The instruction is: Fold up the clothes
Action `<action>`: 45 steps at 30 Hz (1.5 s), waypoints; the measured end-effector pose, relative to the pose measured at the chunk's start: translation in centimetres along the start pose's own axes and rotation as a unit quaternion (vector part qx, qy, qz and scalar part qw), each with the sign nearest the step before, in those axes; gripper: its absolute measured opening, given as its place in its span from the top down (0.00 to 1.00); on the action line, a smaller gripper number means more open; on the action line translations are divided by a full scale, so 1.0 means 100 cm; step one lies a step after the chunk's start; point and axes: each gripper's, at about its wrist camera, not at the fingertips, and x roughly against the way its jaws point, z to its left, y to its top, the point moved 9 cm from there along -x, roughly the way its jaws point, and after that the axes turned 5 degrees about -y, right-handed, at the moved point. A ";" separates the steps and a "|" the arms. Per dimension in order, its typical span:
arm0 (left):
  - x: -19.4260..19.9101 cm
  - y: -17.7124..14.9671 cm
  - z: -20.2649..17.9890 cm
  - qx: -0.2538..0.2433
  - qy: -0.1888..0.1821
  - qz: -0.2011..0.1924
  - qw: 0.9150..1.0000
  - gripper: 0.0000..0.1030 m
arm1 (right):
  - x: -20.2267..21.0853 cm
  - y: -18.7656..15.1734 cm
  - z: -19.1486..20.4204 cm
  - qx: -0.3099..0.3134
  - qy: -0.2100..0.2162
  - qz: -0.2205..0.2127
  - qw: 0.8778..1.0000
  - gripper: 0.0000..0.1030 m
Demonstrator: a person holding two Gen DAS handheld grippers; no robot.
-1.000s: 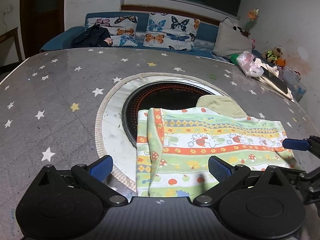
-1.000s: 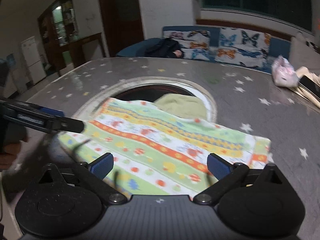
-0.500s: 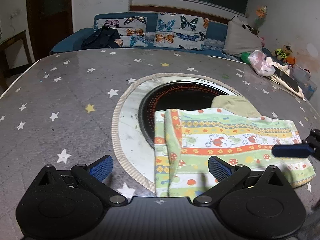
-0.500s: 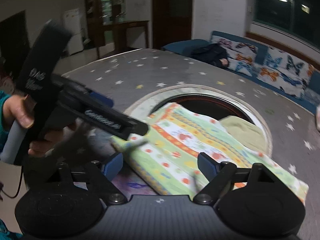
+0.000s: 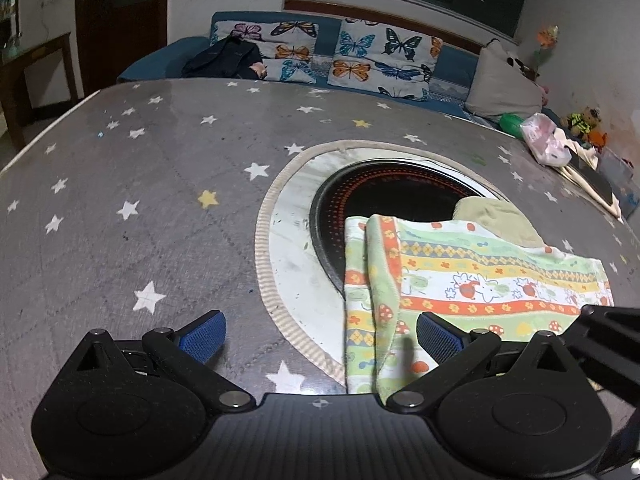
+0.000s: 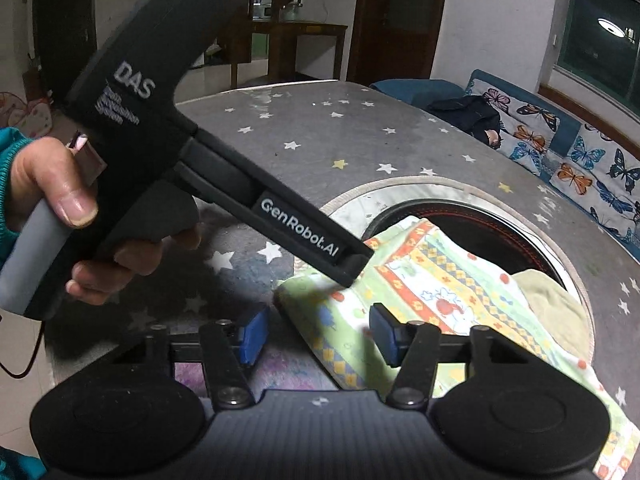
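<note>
**Both grippers at the near corner of the folded cloth**

At the far left of the right wrist view, a person's hand (image 6: 60, 216) with a teal sleeve (image 6: 12, 148) wraps the grey handle of the left gripper (image 6: 348, 270), a black tool marked "DAS" and "GenRobot.AI". Its long arm slants down to the right, and its tip sits at the near left corner of the folded green, yellow and orange patterned cloth (image 6: 424, 288). From this side I cannot tell how its fingers stand.

The left wrist view settles that: the left gripper (image 5: 320, 336) has its blue-padded fingers spread wide, the left pad (image 5: 202, 336) over the grey star-printed table cover (image 5: 120, 208) and the right pad over the near edge of the cloth (image 5: 460, 276), neither clamping anything.

The cloth lies folded across the right half of the black round cooktop (image 5: 396, 196) sunk in the table's middle, within a pale ring. A plain olive-green cloth (image 5: 496, 216) peeks out from behind it.

The right gripper (image 6: 316, 336) is also open, narrower, its blue pads on either side of the cloth's near corner, with fabric in the gap between them. Further right, a blue sofa with butterfly cushions (image 6: 568, 152) lines the wall.
</note>
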 end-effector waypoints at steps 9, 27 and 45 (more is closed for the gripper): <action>-0.001 0.001 0.001 0.030 -0.023 0.006 0.999 0.00 | -0.007 -0.003 0.001 0.004 -0.003 0.006 1.000 0.73; -0.004 0.011 -0.011 0.139 -0.109 0.027 0.984 0.00 | 0.021 0.008 -0.029 -0.074 0.018 -0.026 0.997 0.93; -0.007 0.003 0.005 0.174 -0.106 0.032 0.979 0.00 | -0.019 0.002 0.002 -0.003 -0.003 -0.010 1.000 0.85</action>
